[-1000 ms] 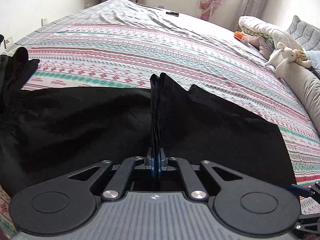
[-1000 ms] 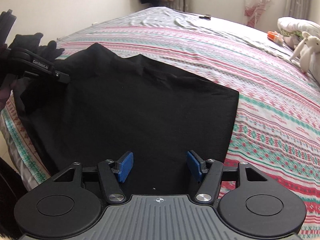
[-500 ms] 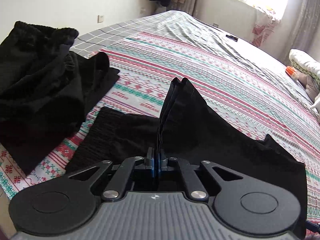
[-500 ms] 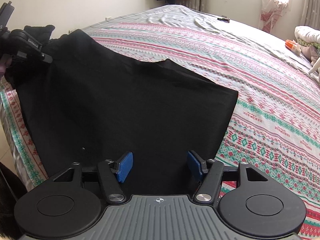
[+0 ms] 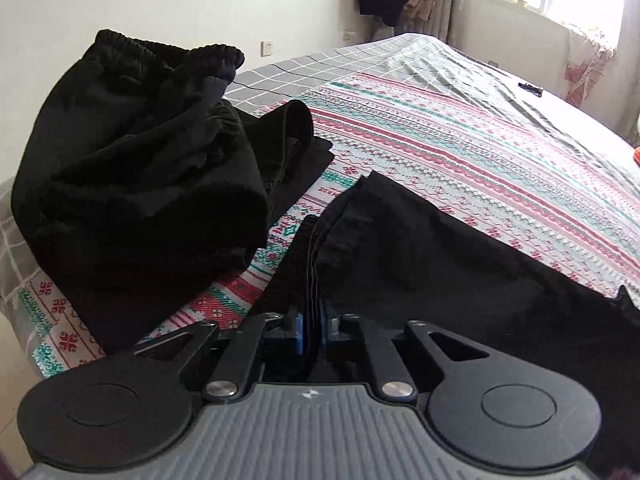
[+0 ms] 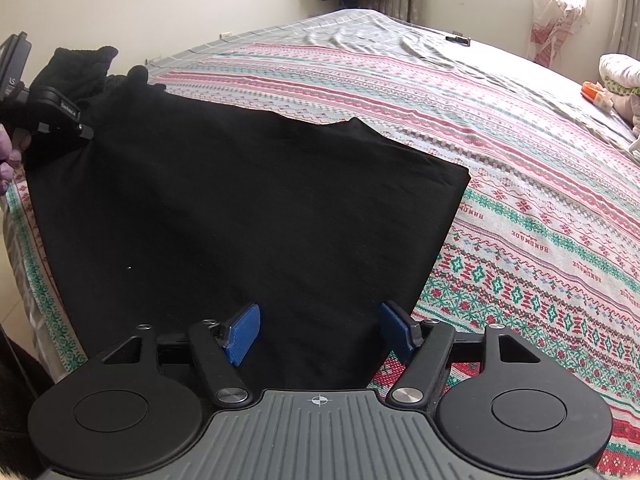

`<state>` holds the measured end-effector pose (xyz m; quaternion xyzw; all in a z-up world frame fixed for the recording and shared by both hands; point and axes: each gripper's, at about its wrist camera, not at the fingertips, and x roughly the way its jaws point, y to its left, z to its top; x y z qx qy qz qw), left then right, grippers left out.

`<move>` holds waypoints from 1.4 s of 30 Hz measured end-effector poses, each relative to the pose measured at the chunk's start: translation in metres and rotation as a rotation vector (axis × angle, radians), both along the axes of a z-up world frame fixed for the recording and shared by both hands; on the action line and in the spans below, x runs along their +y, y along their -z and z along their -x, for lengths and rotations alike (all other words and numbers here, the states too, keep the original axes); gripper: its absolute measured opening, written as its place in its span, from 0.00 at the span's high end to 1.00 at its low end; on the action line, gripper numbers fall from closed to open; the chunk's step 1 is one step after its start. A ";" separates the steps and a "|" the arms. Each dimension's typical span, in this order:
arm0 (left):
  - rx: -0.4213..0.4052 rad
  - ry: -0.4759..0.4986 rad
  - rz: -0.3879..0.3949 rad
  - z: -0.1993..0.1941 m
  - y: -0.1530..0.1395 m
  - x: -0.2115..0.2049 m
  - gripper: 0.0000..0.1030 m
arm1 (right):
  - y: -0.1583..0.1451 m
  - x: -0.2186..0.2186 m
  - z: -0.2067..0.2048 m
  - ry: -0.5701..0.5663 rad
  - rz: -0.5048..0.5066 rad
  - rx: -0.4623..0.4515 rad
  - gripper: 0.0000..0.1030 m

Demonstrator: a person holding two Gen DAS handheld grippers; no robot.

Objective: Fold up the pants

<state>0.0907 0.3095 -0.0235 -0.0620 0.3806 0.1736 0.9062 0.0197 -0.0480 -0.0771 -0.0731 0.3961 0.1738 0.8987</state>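
The black pants (image 6: 248,208) lie spread flat on the striped bedspread (image 6: 540,208) near the bed's front edge. My left gripper (image 5: 313,330) is shut on a bunched edge of the pants (image 5: 460,264), several layers standing up between its blue pads. In the right wrist view the left gripper (image 6: 60,116) shows at the pants' far left corner. My right gripper (image 6: 320,330) is open, its blue pads (image 6: 242,334) hovering over the near edge of the pants, holding nothing.
A heap of other black clothes (image 5: 132,168) with elastic waistbands lies at the bed's left corner. A grey checked sheet (image 5: 420,64) covers the far part. Pillows and an orange object (image 6: 596,94) lie far right. The bed edge drops off at left.
My left gripper has carried the pants' edge leftward toward the heap of black clothes, which now fills its left view. The pants have stretched flatter. The right gripper stays open in place.
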 end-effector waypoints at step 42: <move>0.021 0.774 0.164 0.073 0.017 -0.150 0.00 | 0.011 -0.097 0.017 0.187 -0.568 0.411 0.52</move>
